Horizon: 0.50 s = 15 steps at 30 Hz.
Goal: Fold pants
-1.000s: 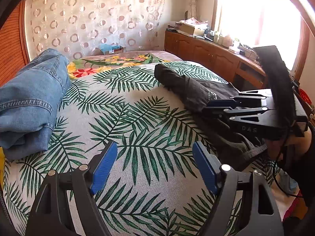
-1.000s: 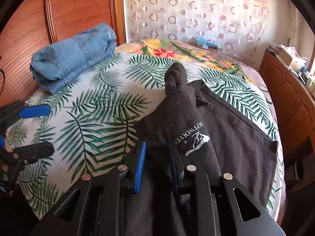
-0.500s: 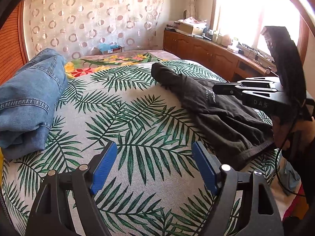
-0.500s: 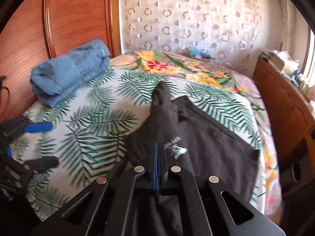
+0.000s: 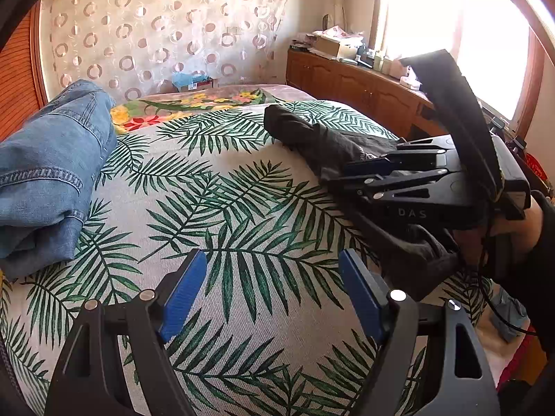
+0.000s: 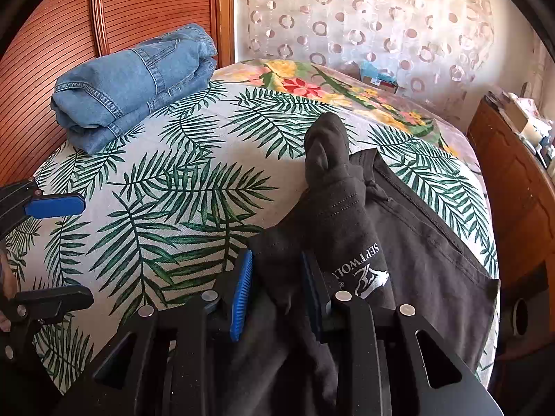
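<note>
Black pants on a leaf-print bed

Lying bunched along the bed [image 6: 194, 187] right side: black pants [image 6: 433, 253]. Right gripper [image 6: 277, 291] jaws opening around a fold of that dark cloth, pads not pressing it. Left gripper [image 5: 274, 294] hovering released, wide apart, over bare bedspread. Resting folded by the headboard: blue jeans [image 6: 135, 86].

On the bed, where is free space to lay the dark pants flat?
The widest bare patch of the palm-leaf bedspread lies between the folded jeans near the headboard and the dark pants. The side toward the wooden cabinet is crowded: the pants cover it.
</note>
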### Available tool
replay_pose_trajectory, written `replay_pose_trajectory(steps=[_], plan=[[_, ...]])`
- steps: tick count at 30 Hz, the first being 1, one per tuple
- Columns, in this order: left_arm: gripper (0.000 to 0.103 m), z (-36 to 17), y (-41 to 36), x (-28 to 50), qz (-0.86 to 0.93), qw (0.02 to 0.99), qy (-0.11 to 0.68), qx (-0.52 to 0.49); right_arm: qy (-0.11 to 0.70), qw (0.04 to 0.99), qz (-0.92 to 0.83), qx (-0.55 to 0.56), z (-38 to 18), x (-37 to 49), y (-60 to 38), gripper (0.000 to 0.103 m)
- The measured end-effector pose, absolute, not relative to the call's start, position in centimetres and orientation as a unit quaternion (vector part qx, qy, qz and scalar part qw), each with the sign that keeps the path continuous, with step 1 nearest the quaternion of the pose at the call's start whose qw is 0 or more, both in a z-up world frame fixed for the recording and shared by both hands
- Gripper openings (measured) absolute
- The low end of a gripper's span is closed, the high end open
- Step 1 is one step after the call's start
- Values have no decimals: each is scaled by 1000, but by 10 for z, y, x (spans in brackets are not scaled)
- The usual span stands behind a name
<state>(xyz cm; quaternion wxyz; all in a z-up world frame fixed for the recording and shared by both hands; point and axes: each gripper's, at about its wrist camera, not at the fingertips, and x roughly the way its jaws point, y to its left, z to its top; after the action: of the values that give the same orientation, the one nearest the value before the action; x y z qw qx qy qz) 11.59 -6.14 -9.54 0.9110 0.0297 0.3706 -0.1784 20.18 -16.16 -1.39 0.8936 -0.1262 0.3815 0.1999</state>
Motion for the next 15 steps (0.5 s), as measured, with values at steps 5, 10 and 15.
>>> replay_pose_trajectory(steps=[5, 10, 15], plan=[[79, -95, -62, 115, -179, 911, 370, 30, 358, 910, 189, -95, 2, 198, -179, 6], [79, -94, -64, 114, -182, 910, 371, 34, 346, 919, 178, -68, 11, 194, -197, 6], [79, -94, -70, 115, -187, 908, 372, 38, 346, 919, 187, -31, 18, 189, -214, 6]])
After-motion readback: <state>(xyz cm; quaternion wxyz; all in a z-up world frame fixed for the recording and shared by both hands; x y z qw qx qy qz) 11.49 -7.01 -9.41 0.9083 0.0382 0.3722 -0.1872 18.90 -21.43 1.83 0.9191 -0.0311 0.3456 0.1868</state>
